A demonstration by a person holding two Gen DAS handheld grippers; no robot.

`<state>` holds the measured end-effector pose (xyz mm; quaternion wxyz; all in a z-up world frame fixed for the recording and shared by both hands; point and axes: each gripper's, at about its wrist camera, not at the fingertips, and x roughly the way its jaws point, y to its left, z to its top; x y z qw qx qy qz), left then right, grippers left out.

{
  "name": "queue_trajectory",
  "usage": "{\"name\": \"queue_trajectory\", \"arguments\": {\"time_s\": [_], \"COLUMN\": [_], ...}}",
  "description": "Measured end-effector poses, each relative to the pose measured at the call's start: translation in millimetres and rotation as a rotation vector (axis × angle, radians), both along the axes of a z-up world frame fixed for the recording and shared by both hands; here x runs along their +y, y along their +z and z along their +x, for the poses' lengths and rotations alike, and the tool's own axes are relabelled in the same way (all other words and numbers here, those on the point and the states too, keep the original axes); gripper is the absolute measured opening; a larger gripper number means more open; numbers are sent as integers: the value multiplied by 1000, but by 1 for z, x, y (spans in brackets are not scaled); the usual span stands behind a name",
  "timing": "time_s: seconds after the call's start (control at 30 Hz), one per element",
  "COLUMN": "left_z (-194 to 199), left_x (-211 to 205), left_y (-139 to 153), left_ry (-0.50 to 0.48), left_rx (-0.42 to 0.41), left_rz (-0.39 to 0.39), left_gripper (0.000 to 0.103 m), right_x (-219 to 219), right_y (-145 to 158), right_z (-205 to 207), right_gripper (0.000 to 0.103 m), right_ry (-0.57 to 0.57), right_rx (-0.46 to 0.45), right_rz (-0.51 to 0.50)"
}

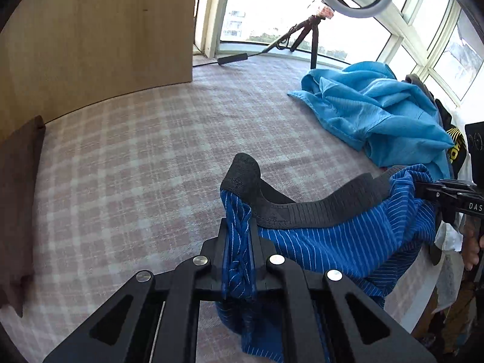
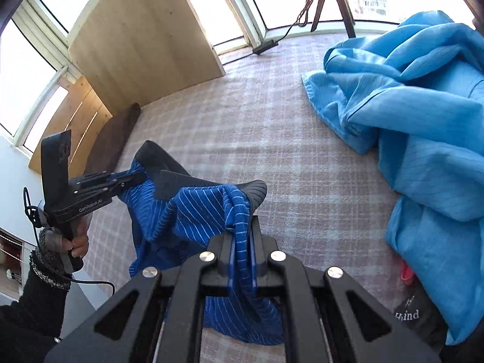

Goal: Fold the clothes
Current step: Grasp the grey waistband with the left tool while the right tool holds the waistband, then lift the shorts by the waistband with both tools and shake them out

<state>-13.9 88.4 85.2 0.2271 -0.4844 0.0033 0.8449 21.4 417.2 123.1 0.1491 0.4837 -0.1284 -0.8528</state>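
Left wrist view shows my left gripper clamped tight on a bunched fold of the blue striped shorts, with the dark waistband curling out toward one o'clock. My right gripper pinches the other end at three o'clock, so the waistband hangs stretched between us. I judge this two-point hold is meant to spread the shorts flat before the first fold. In the right wrist view that gripper's jaws are likewise closed on the striped cloth. The checked blanket lies bare from nine to twelve o'clock, good room to lay the shorts down. The light blue garment is heaped at two o'clock, near my right side. The wooden panel bounds the far edge at eleven.
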Motion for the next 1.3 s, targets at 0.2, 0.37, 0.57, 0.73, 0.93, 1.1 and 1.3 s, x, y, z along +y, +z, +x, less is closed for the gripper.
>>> {"name": "queue_trajectory", "arguments": {"time_s": [0.2,0.37,0.57,0.73,0.93,1.1,1.3], "left_z": [26,35,47,45,60,104,144], "left_x": [-86,-96,8,60,21,-32,-72], "left_y": [-13,-18,-14,-48,-33,7,-5], "left_ry": [196,211,-21,-89,-50,49,159], "left_rx": [18,-67,-78,-79,-103,-56,-84], "left_rz": [-301,-116,-15,-159,-10,54,16], "left_gripper": [51,47,57,55,5,5,5], "right_x": [-20,-20,-34,-38,-27,-47,-125], "right_y": [-9,-24,-54,-70,-55,-48,-76], "right_z": [30,5,-25,-24,-22,-42,-70], "right_gripper": [44,44,44,44,44,49,49], "right_ry": [170,149,232,267,266,332,549], "right_rx": [-155,-133,-168,-194,-158,-128,-168], "right_rz": [17,76,130,111,82,96,165]}}
